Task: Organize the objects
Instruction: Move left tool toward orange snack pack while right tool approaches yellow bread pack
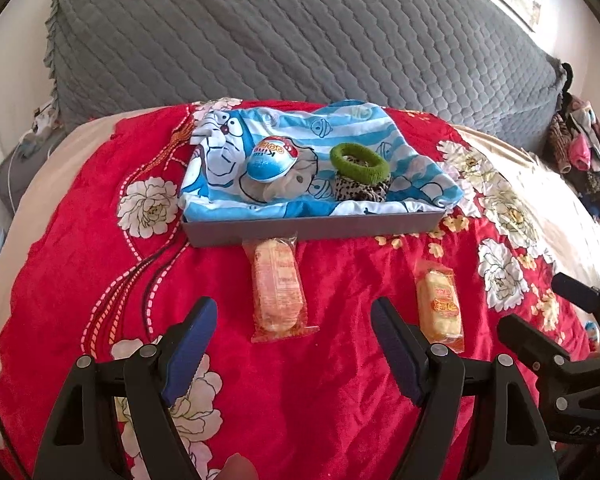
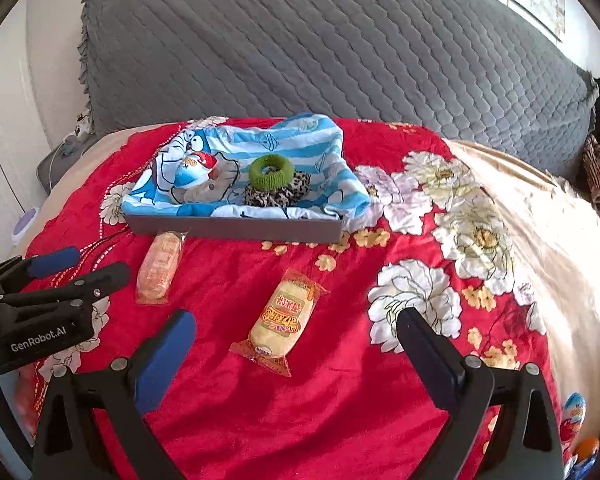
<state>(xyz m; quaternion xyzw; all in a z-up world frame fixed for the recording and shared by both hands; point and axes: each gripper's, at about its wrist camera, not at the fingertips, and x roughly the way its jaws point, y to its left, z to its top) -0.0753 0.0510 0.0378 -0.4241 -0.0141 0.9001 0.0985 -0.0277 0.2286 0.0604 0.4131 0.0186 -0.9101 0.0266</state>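
Both grippers, left and right, hover wide open, empty, above two wrapped snack cakes lying on the bed's red quilt before the tray; a crinkly wrapper could slip the fingers.

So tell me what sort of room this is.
Most likely a bedroom. The work goes on atop a bed with a red flowered quilt, a grey quilted headboard stands behind it, and clothes are heaped at the right side.
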